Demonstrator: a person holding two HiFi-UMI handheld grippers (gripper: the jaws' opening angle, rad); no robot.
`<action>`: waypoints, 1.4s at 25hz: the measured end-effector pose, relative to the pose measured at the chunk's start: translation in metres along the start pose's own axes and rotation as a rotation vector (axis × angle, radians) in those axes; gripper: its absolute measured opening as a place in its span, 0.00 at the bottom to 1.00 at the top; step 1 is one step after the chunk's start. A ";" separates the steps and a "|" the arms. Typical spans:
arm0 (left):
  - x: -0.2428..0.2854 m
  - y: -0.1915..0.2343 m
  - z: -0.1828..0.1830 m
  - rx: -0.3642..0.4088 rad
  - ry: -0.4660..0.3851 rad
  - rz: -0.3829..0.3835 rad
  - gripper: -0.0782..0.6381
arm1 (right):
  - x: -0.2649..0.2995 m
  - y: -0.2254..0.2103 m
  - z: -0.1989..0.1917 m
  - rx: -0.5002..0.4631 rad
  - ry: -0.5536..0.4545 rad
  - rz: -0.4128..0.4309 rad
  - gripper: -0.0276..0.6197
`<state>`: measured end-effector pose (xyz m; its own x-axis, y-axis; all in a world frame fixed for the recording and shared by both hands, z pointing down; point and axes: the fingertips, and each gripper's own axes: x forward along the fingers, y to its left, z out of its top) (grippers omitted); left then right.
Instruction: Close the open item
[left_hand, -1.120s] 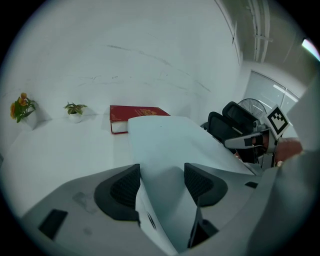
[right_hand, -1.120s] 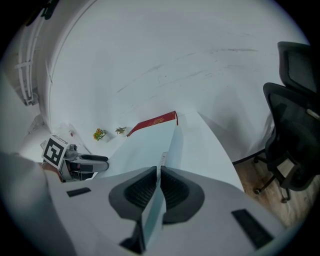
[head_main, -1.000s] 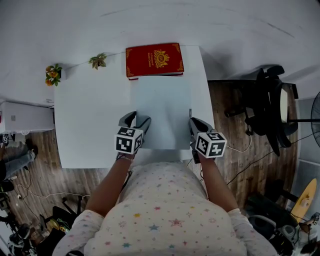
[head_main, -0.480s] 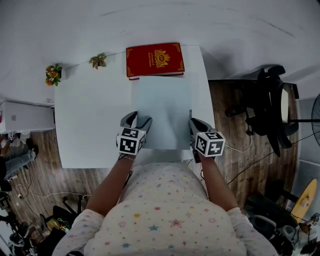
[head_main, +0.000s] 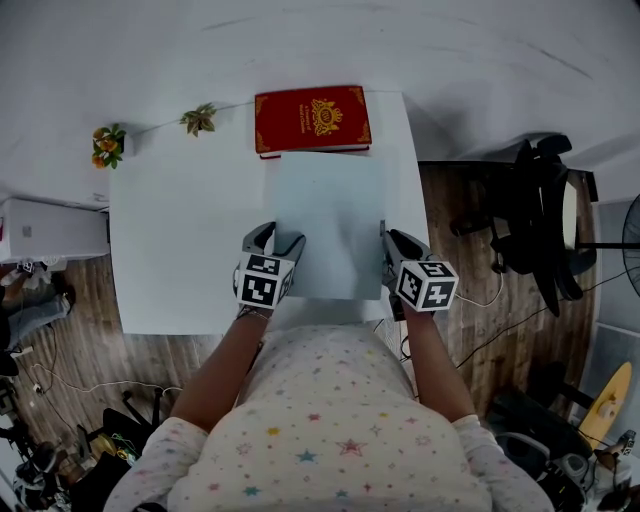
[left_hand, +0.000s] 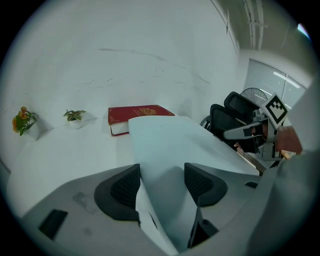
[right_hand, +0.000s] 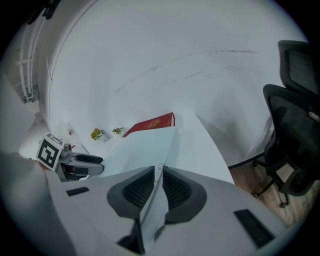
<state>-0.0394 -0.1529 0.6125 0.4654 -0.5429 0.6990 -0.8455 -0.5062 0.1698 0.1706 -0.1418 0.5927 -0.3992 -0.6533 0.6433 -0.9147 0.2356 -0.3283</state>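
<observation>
1 firm grip only: right gripper (right_hand: 158, 176) pinches the pale blue cover (head_main: 325, 220) at its edge; left gripper (left_hand: 161, 176) has its jaws apart around it. Lopsided pull could twist the cover or let it slip.

red book (head_main: 311, 120) just beyond pale cover (head_main: 325, 225), open tabletop (head_main: 180, 225) left

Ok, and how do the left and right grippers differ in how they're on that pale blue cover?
Jaws: the left gripper has its jaws apart, with the pale blue cover running between them; the right gripper has its jaws pinched shut on the cover's thin edge. Place: the left gripper is at the cover's near left corner, the right gripper on its right edge. Shared: both are at the cover's near end, away from the red book.
</observation>
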 end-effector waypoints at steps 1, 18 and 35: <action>0.000 0.000 0.000 0.000 0.000 0.001 0.49 | 0.002 0.000 0.002 -0.003 0.000 0.006 0.13; 0.000 0.001 -0.001 0.000 -0.015 0.010 0.49 | 0.035 0.002 0.001 -0.081 0.098 -0.008 0.26; -0.018 0.009 0.006 0.003 -0.095 -0.035 0.49 | 0.034 0.001 0.002 -0.104 0.083 -0.026 0.27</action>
<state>-0.0538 -0.1518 0.5973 0.5173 -0.5861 0.6236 -0.8278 -0.5275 0.1908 0.1559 -0.1652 0.6130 -0.3754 -0.5991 0.7072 -0.9245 0.2960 -0.2400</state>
